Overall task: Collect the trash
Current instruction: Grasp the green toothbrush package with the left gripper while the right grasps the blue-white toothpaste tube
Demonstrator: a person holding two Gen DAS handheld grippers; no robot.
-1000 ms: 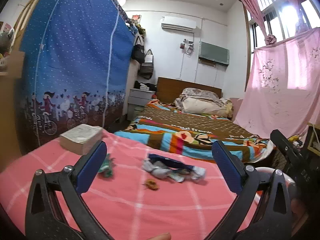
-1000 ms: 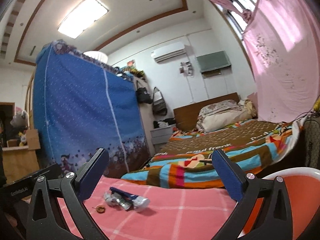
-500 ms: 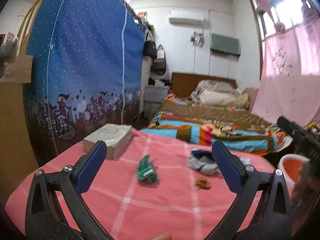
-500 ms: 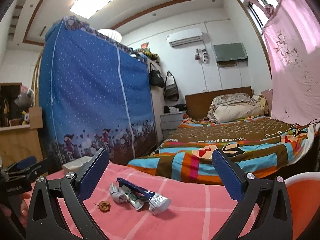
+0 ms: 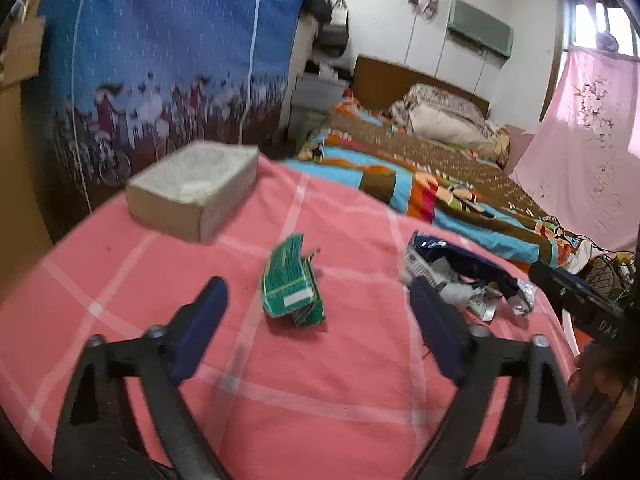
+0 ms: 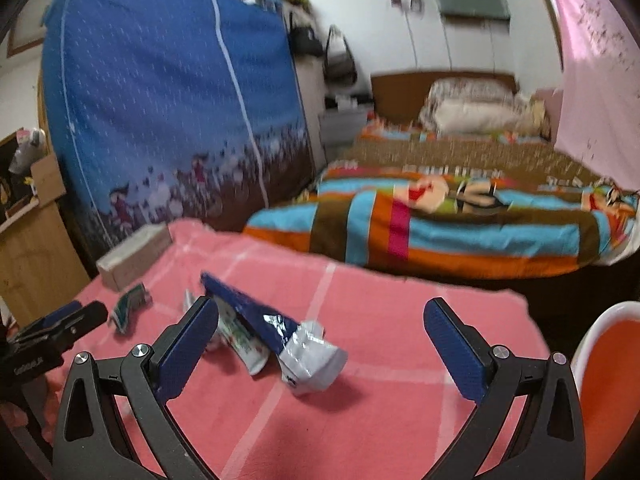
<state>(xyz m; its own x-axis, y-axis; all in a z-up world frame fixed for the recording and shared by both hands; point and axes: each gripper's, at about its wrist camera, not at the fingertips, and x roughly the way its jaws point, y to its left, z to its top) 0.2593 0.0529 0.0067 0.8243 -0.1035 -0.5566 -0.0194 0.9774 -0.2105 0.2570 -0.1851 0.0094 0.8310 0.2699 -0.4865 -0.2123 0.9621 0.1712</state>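
The pink checked cloth [image 5: 344, 392] covers the table, and every piece of trash lies on it. A crumpled green wrapper [image 5: 291, 285] sits near the middle of the cloth, folded over on itself with a white label facing up. The left gripper [image 5: 316, 320] hovers low above the cloth with its jaws spread wide and nothing between them; the green wrapper lies just ahead of the gap between the blue pads [image 5: 200, 328]. On the far side of the green wrapper from the camera, toward the cloth's back edge, rests a pale tissue box [image 5: 196, 190], well apart from the wrapper. To the right of the green wrapper, a dark blue and silver wrapper [image 5: 464, 280] lies in a loose heap with other white and foil scraps, partly hidden behind the left gripper's right finger. In the right wrist view the right gripper [image 6: 320, 344] also stands wide open and holds nothing, with the dark blue and silver wrapper [image 6: 276, 328] lying on the cloth between its fingers, closer to the left pad, its torn silver end turned toward the camera. The green wrapper [image 6: 130, 306] shows farther left on the cloth in that view, near the tissue box [image 6: 134, 254]. Off the cloth's right edge stands an orange bin with a white rim [image 6: 608, 364]. Beyond the cloth's far edge lies a bed with a striped blanket [image 6: 460, 224].
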